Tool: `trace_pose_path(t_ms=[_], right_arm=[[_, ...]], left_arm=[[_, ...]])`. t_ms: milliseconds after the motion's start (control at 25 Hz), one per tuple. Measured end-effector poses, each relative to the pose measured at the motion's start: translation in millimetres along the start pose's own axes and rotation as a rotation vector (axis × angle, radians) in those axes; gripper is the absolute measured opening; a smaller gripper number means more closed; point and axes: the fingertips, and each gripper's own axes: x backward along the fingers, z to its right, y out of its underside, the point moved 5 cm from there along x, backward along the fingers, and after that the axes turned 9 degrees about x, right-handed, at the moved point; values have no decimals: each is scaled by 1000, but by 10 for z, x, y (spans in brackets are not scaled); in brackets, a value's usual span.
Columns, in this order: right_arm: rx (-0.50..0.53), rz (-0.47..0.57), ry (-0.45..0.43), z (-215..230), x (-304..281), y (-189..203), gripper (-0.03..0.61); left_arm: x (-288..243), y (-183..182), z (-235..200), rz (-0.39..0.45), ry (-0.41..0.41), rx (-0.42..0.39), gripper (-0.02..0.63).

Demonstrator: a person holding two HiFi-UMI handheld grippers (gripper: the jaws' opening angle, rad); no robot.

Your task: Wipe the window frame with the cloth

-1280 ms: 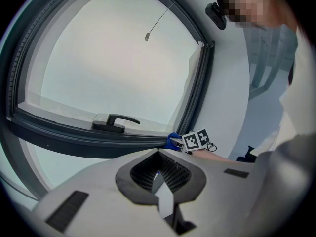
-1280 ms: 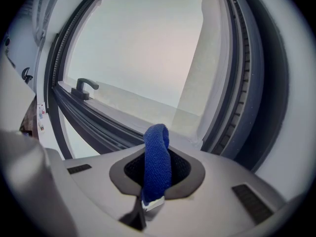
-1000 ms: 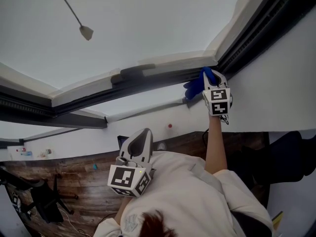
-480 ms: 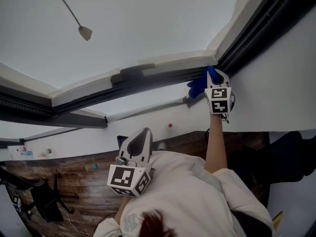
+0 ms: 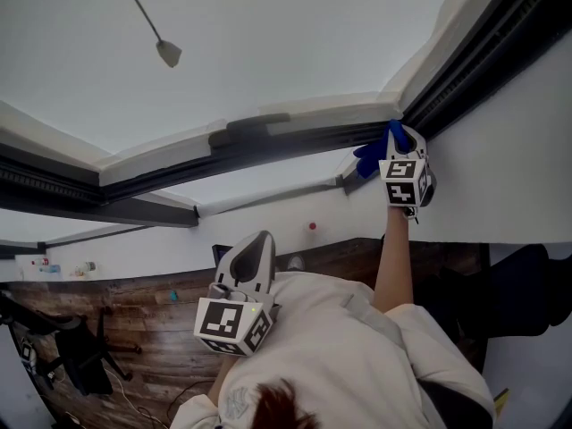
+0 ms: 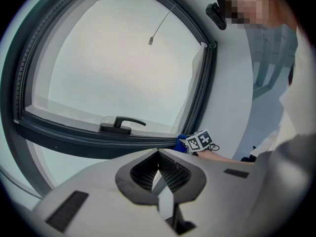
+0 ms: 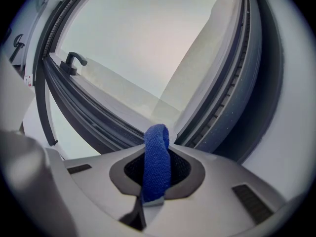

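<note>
The right gripper (image 7: 157,168) is squeezed tight on the blue cloth (image 7: 157,139). The cloth stands up out of the jaws in a loop. Its top is right at the corner of the dark frame (image 7: 98,125), where the long rail meets the side rail. I cannot tell if it touches the frame.

From that corner the long rail runs off to the left with nothing on it near the cloth. A dark handle (image 7: 74,61) sticks out from that rail, well away from the cloth. The side rail (image 7: 232,83) goes up and away from the corner, and it has a row of small slots. The big glass (image 7: 148,38) fills the space inside the frame.

In the head view the right gripper is up high on a stretched arm (image 5: 393,266). A white wall (image 5: 500,150) is just beside it on the right, so that side is tight. A thin cord (image 5: 143,12) with a small weight hangs in front of the glass, well apart from the cloth.

The left gripper (image 6: 159,174) is down low near the person's chest, far from the window. Its jaws are pressed together with nothing in them. Under the window are a wood floor (image 5: 134,302) and a dark chair (image 5: 76,356).
</note>
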Motion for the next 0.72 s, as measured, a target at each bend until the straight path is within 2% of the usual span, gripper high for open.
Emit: trace_pose_path(t_ms=[160,280,320,400,480,520,560,720], right_arm=[[9,-16,5,-3,-9,1,48],[-50,-18,-2,17,-20,20,48],[-102,-5,-12,33,-21,37,48],[-271,50,-57,61,4,70,48],[-464,135,-136,17,84,22,49],[-520,180,-181,-55,140,-63,48],[-536,222,-223,-160,203,-191,49],[-454,358,-377,-740,446,-888,48]], left_arm=[[50,2,-38,2,-8,8,5],[98,17,-66,-4,-6,16,5],[117,26,-75,-6,-5,18,5],[160,50,-96,-12,-3,23,5],[198,84,-120,-25,2,27,5],[213,102,-128,-32,6,28,5],[226,118,-130,-39,12,29,5],[304,132,-137,-51,43,21,5]])
